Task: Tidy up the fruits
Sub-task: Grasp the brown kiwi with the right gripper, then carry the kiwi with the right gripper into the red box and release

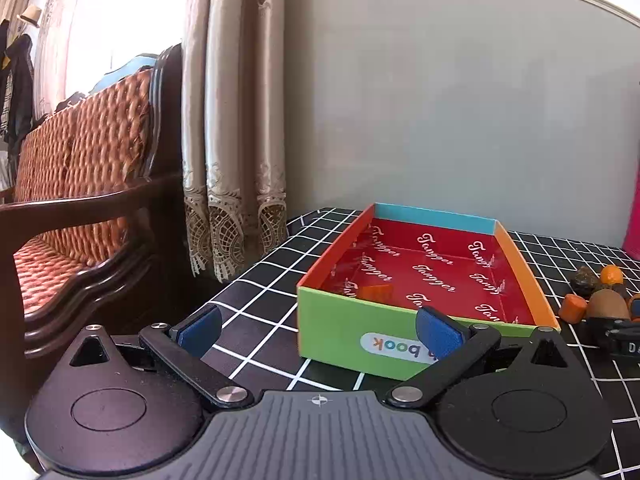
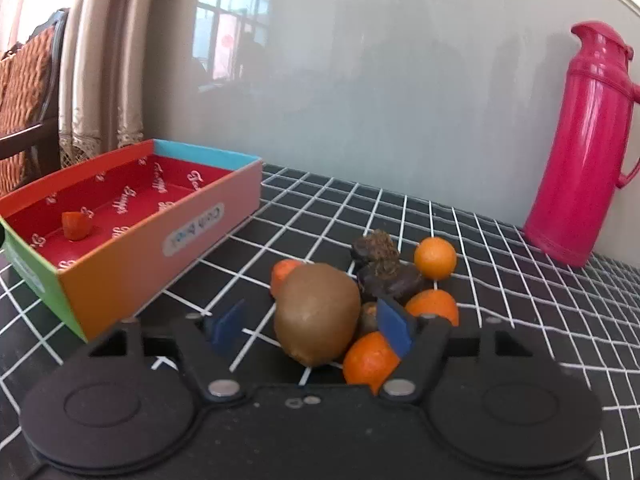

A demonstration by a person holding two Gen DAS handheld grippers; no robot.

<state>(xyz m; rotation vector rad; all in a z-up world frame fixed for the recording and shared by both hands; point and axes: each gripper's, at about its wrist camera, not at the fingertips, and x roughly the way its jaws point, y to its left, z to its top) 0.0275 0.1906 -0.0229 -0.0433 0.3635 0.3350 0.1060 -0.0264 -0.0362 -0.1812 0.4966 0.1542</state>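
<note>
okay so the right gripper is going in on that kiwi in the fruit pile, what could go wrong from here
1. The kiwi sits between the right gripper's jaws, off centre toward the right pad, so a closing grip may push it aside rather than hold it.
2. That pad is beside a mandarin, which may be knocked and roll across the tablecloth.
3. The dark fruits crowd behind the kiwi and could shift when it lifts.

Home living room, cushioned wooden sofa (image 1: 80, 184), lace-trimmed curtains (image 1: 236, 120), pink thermos (image 2: 584, 144)
</note>
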